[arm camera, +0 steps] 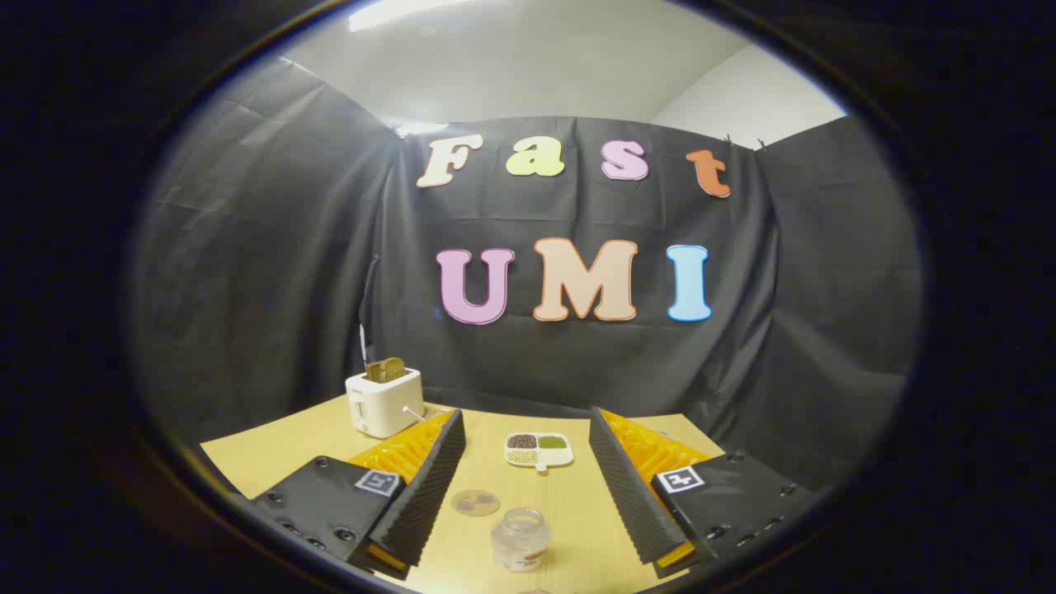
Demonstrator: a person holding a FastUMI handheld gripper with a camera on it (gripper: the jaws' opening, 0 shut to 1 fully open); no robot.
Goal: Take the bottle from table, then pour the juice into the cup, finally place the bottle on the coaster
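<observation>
My gripper (526, 429) is open, its two ribbed black fingers (429, 487) spread wide above the wooden table (272, 450), with nothing held. Between the fingers, low on the table, stands a small clear glass jar-like cup (520, 538) with no lid. Just to its left and slightly farther lies a round flat coaster (475, 502). At the very bottom, below the cup, a small sliver of another object (535, 591) peeks in; I cannot tell what it is.
A white toaster (384, 401) with toast sticking out stands at the table's far left, beyond the left finger. A white divided dish (539, 450) with grains and green bits sits farther ahead between the fingers. Black cloth walls close the booth behind.
</observation>
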